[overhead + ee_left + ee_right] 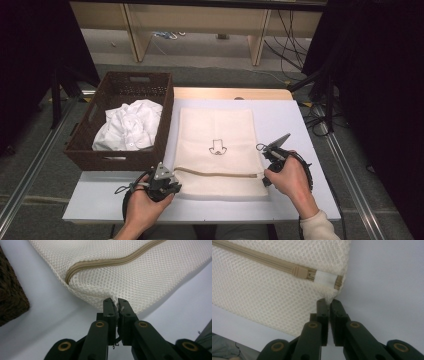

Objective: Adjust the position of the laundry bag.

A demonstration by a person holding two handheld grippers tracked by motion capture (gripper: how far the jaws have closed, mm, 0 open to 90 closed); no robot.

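Now | I have the left claw [117, 302] and right claw [328, 302] clamped on the mesh bag's [215, 130] near corners | zipper [112, 262] closed | white clothes [129, 125] sit in the basket [165, 125] beside the bag, unloaded, I judge.

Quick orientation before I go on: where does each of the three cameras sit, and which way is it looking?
High view: above the person's side, looking forward and down on the table; both hands show.
Left gripper view: rides the left gripper, facing the mesh bag edge it pinches.
Right gripper view: rides the right gripper, facing the zipper pull corner.
All share the mesh bag.
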